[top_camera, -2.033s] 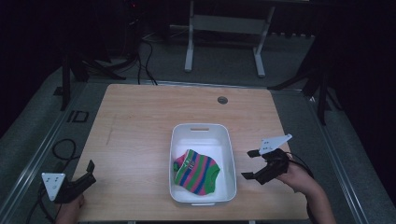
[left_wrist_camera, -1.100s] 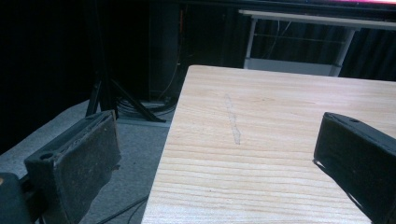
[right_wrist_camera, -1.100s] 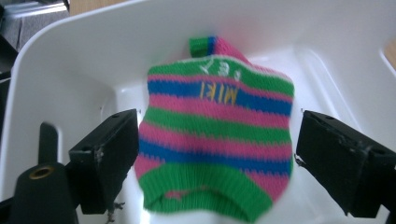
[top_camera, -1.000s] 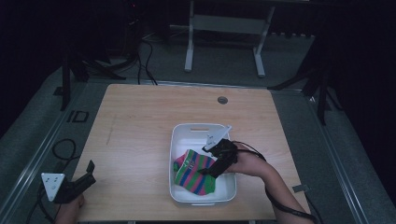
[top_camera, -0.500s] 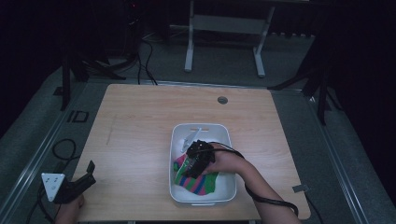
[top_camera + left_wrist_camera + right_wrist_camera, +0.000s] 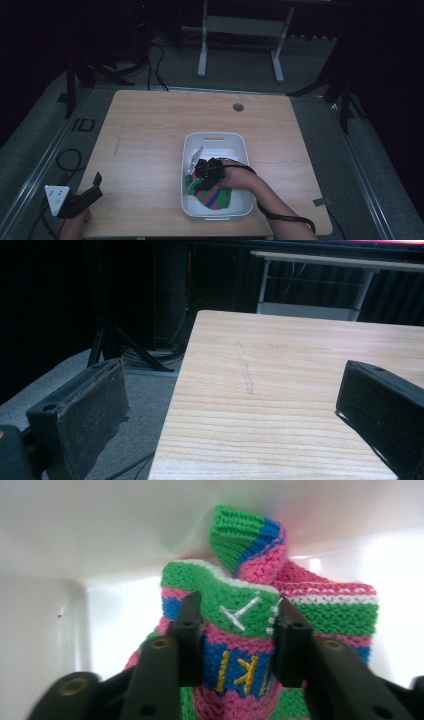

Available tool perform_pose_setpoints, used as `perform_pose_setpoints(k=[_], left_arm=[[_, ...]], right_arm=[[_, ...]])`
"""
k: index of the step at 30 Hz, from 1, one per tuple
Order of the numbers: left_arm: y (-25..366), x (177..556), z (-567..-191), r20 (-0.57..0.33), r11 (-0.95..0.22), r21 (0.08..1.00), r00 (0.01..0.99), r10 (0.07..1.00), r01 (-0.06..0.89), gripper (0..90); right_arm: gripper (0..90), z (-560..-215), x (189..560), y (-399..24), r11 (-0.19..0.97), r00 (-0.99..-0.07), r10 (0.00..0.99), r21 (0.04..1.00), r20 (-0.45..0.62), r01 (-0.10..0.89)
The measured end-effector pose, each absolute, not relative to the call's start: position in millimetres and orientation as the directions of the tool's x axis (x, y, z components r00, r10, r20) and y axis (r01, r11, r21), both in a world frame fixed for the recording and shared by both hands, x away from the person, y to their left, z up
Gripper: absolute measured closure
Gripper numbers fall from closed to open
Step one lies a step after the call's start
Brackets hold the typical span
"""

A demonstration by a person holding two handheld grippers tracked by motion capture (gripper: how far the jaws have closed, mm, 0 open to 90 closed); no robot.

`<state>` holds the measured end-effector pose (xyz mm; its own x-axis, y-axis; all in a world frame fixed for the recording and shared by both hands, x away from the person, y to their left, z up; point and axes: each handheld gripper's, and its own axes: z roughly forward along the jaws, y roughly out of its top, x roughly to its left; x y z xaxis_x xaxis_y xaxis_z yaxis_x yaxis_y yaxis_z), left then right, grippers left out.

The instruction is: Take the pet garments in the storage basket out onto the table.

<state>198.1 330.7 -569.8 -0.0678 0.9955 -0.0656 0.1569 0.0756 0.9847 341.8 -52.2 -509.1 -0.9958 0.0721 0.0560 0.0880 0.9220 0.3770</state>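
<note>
While the wooden tabletop [image 6: 150, 145] lies bare over most of its surface, a white bin [image 6: 216, 142] sits toward its near edge, a little right of the middle, with its long axis running from the near edge to the far edge. Inside the bin, in the near half and against the left wall, lies a striped knitted cloth [image 6: 212, 197] in green, pink and blue bands, with thin white lines between some of them; its long axis slants from the bin's left wall down toward the near right corner. The far half of the bin shows only its white floor. A small round hole [image 6: 238, 107] marks the tabletop near the far edge. The right tool [image 6: 200, 170], held by a hand reaching in from the near right, is down in the bin over the cloth's far left end; in the right gripper view its jaws stand narrow, pinching a raised fold of the knit [image 6: 235, 645] between them, and yellow stitching shows on a blue band just below the pinch. The left tool [image 6: 95, 182] rests at the near left corner of the tabletop, its jaws wide apart with nothing between them, pointing toward the far edge.
</note>
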Motion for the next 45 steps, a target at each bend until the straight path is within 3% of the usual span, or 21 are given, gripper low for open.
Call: perform_pose_setpoints(k=[15, 26, 45], left_arm=[[330.0, 198.1, -569.8, -0.059, 0.07, 0.985, -0.074, 0.995, 0.157, 0.9], [329.1, 198.9, -569.7, -0.052, 0.065, 0.985, -0.08, 0.995, 0.162, 0.9], [329.6, 198.9, -569.7, -0.054, 0.065, 0.985, -0.077, 0.996, 0.162, 0.9]], right_arm=[[67.9, -448.1, 342.7, -85.7, 0.845, -0.996, 0.089, 0.528, 0.012, 0.081], [67.8, -403.7, 342.2, -98.1, 0.811, -0.995, 0.091, 0.583, -0.032, 0.056], [67.8, -338.5, 346.6, -160.8, 0.74, -0.969, 0.215, 0.668, -0.123, 0.079]])
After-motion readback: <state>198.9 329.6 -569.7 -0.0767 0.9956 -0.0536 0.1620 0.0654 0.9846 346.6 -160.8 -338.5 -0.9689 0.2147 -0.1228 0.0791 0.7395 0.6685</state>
